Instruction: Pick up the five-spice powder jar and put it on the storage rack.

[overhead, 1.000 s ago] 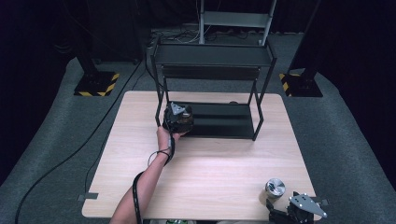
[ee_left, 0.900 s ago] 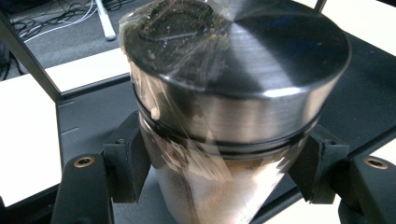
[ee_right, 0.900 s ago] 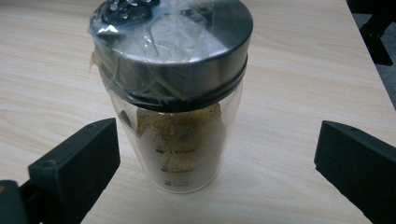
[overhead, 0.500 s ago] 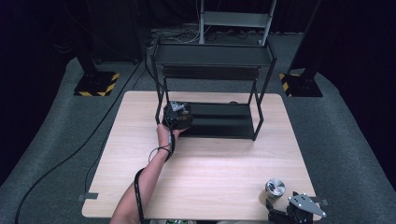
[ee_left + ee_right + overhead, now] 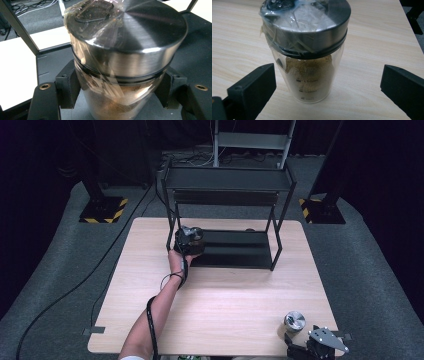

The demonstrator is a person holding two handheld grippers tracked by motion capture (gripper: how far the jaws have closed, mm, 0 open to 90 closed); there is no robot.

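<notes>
On rack shelf (image 5: 235, 251): left claw (image 5: 113, 87) clamps upright jar (image 5: 122, 55); right claw (image 5: 324, 87) wide.

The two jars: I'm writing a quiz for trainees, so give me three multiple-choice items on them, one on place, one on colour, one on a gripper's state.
1. Where is the jar that the left gripper holds?
A. at the left end of the black rack's bottom shelf
B. on the rack's top shelf
C. on the floor

2. What colour are the jar lids?
A. red
B. silver
C. yellow

3. How does the right gripper stand to the jar in front of it?
A. shut on it
B. open, jaws apart from the glass
C. holding its lid

Answers:
1. A: the high view shows it at the left end of the rack, low down.
2. B: both gripper views show brushed metal lids.
3. B: bare table shows between each jaw and the glass.
</notes>
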